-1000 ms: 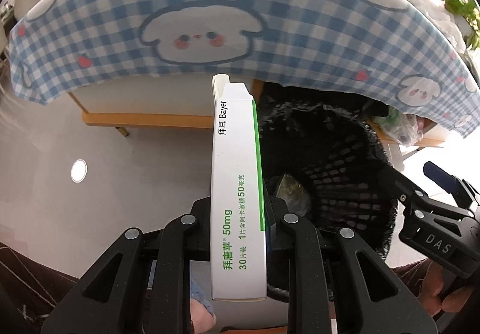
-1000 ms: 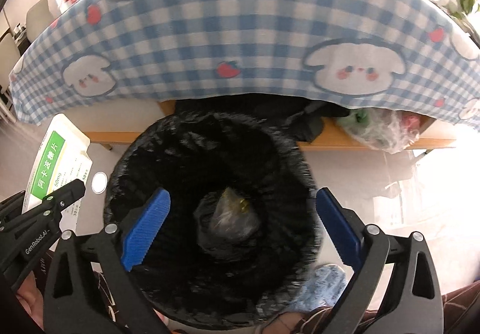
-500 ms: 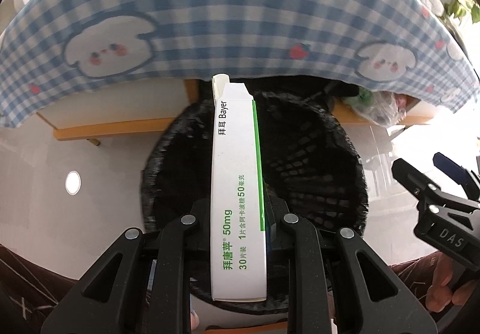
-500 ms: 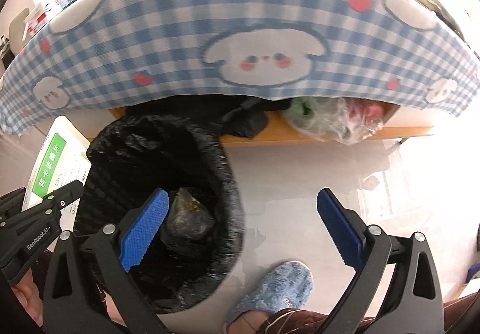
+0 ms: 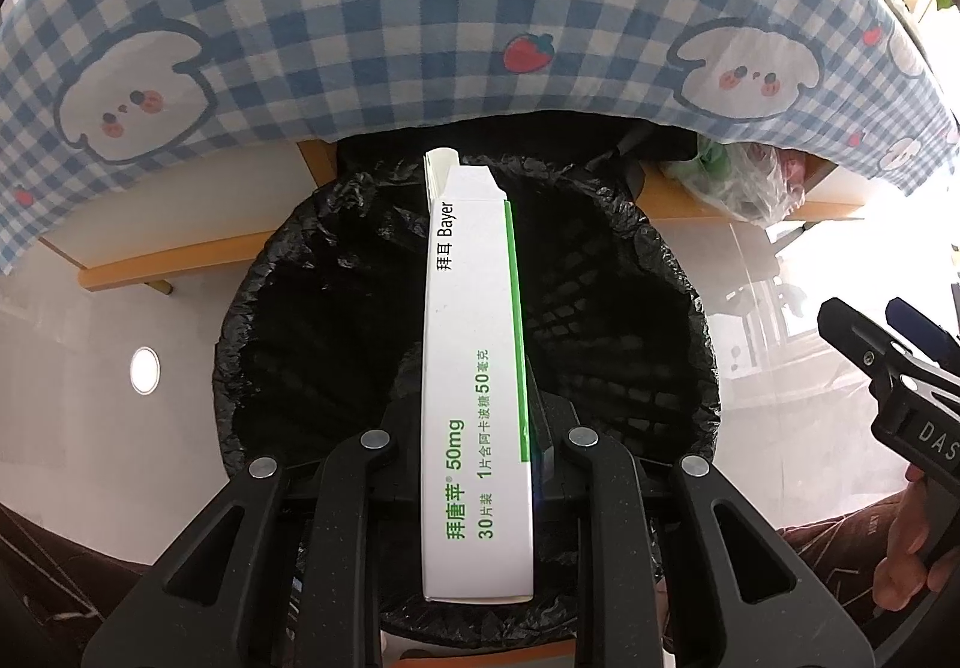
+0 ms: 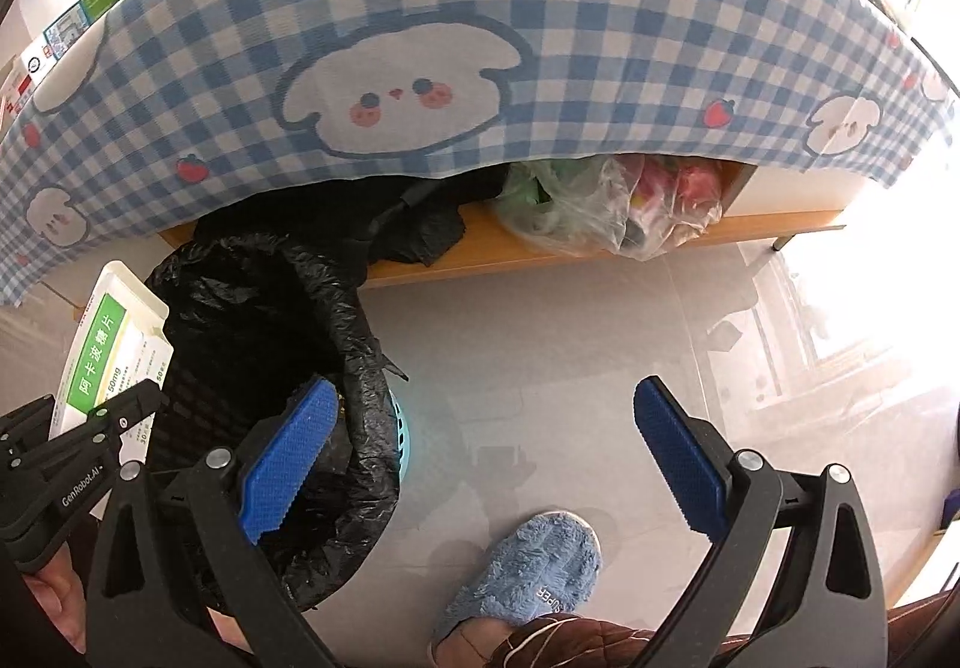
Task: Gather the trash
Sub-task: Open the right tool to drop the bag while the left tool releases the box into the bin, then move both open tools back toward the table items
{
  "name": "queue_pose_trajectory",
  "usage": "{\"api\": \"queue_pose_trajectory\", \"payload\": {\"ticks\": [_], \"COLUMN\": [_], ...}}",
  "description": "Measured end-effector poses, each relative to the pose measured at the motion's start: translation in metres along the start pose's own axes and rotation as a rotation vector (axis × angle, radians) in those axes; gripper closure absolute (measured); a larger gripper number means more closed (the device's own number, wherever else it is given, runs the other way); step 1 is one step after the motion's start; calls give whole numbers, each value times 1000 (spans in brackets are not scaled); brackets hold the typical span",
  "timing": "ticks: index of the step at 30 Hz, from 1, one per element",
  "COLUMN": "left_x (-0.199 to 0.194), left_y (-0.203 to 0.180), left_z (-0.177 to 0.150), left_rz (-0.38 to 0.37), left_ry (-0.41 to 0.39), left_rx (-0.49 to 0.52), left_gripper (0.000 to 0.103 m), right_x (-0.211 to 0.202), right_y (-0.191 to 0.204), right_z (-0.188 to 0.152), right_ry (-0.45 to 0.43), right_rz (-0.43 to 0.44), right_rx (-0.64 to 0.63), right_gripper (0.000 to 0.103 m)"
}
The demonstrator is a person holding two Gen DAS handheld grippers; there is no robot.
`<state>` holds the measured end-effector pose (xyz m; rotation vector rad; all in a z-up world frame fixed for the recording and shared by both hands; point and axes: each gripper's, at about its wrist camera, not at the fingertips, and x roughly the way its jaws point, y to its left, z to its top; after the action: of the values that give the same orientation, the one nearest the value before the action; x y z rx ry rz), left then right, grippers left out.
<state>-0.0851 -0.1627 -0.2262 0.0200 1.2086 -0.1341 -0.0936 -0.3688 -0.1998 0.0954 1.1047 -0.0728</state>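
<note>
Left wrist view
Left tongs: the black left gripper (image 5: 477,428) is squeezing a long white cardboard medicine box with green writing (image 5: 474,386) between its two sides.
Where the box is: it is sticking out straight ahead, right over the open mouth of the round bin lined with a crinkly black plastic bag (image 5: 300,308).
Room around it: the bin's rim is showing all around the box, with dark open space on both sides.
Edges: the blue and white checked tablecloth with bunny faces and strawberries (image 5: 360,20) is hanging down just past the far rim of the bin.
How the box looks: one far end flap is standing open; a green stripe is running down its right edge.
Other tongs: the black right gripper (image 5: 888,362) is sitting far to the right, over the shiny grey floor (image 5: 90,320).

Right wrist view
Right tongs: the blue pads (image 6: 288,452) are standing wide apart with nothing between them.
Room for moving: the left pad is hanging over the bin's near rim; the right pad is over bare floor.
Box: it is at the left edge, above the bin.
Edges: a fluffy blue slipper (image 6: 528,566) is resting on the floor beside the bin.
</note>
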Motion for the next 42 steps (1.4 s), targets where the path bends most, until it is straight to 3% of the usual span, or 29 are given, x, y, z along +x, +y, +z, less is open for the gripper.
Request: {"api": "queue_pose_trajectory", "payload": {"ticks": [4,15,26,42], "left_x": [1,-3,-44,-109], "left_y": [-2,0,7,34], "left_z": [0,0,9,27], "left_rz": [2,36,67,71], "left_ry": [1,-17,-99,-177], "left_rx": [9,9,16,-34], "left_gripper": [79,42,11,6], "right_x": [1,-3,-26,-75], "right_y": [-1,1,6,35], "right_z": [2,4,16,38], "right_ry": [-1,-19,-79,-199], "right_rz": [8,20,23,26], "right_rx": [9,12,25,-28], "right_gripper": [8,8,8,8]}}
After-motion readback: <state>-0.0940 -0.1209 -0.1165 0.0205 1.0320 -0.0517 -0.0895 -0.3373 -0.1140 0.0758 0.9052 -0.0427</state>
